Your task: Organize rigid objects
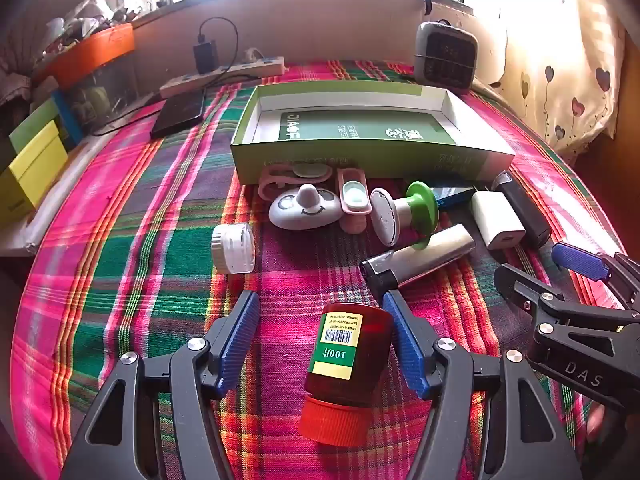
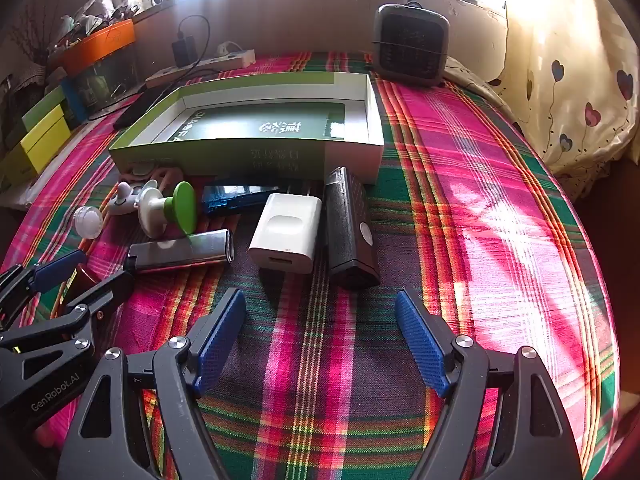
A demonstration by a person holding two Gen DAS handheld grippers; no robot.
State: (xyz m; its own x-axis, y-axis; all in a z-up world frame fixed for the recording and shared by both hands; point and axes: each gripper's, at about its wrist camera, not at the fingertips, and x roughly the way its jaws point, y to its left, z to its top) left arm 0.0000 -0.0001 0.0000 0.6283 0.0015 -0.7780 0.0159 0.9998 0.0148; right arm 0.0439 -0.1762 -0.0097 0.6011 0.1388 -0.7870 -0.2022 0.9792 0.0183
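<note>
A brown plastic pill bottle with a red ribbed cap [image 1: 347, 364] lies on its side on the pink-and-green plaid cloth [image 1: 132, 280], cap toward the camera, between the blue-padded fingers of the left gripper [image 1: 322, 340]. That gripper's jaws stand spread wide and neither pad presses the bottle. At one o'clock from the bottle lies a silver metal lighter [image 1: 420, 260], and beyond it a white square charger [image 1: 496, 220] beside a black rectangular device [image 1: 522, 210]. At twelve o'clock sits the shallow green cardboard box [image 1: 360, 156], empty of loose items. At eleven o'clock lies a white round cap [image 1: 234, 248]. The right gripper [image 2: 320, 340] hangs spread over bare cloth, the charger at its twelve o'clock.
</note>
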